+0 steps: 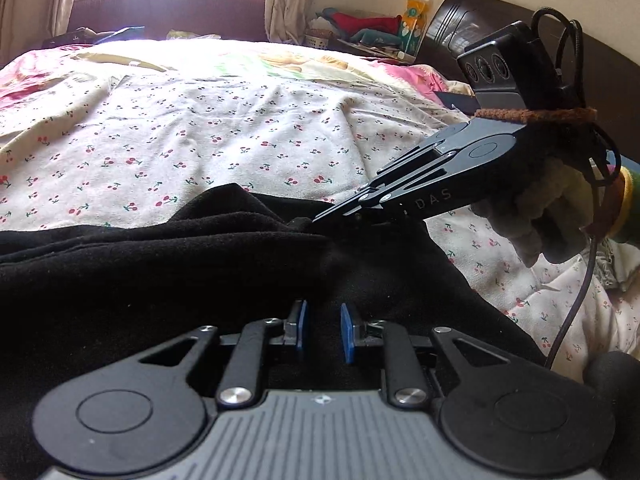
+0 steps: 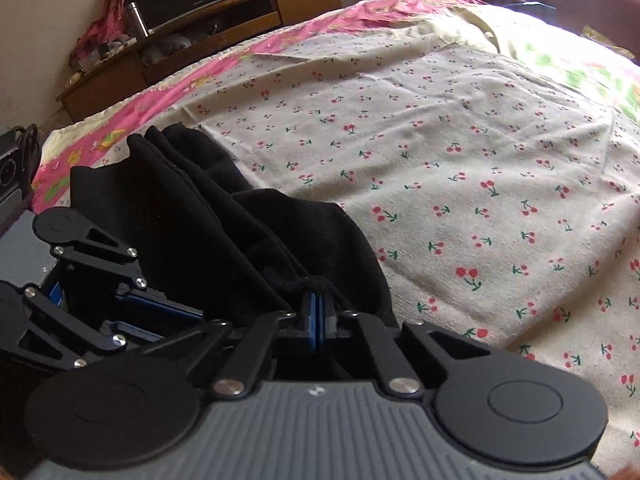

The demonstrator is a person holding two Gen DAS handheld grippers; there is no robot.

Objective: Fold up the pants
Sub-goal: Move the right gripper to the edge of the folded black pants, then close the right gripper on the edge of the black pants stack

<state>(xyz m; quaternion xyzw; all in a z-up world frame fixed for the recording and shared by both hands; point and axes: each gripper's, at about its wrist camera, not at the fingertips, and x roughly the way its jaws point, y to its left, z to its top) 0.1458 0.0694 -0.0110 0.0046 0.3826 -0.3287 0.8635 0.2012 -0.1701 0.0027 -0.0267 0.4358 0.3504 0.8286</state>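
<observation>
Black pants lie bunched on the near side of the cherry sheet. Right gripper pinches a bit of them tight. Left gripper is apart, holding nothing. Folding looks barely started; no neat fold shows.

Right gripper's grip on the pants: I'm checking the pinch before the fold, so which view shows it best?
The right wrist view: the right gripper has its blue pads pressed together on a bunch of the black pants. The left wrist view shows that gripper only side-on, its tip meeting the cloth, pads hidden.
</observation>
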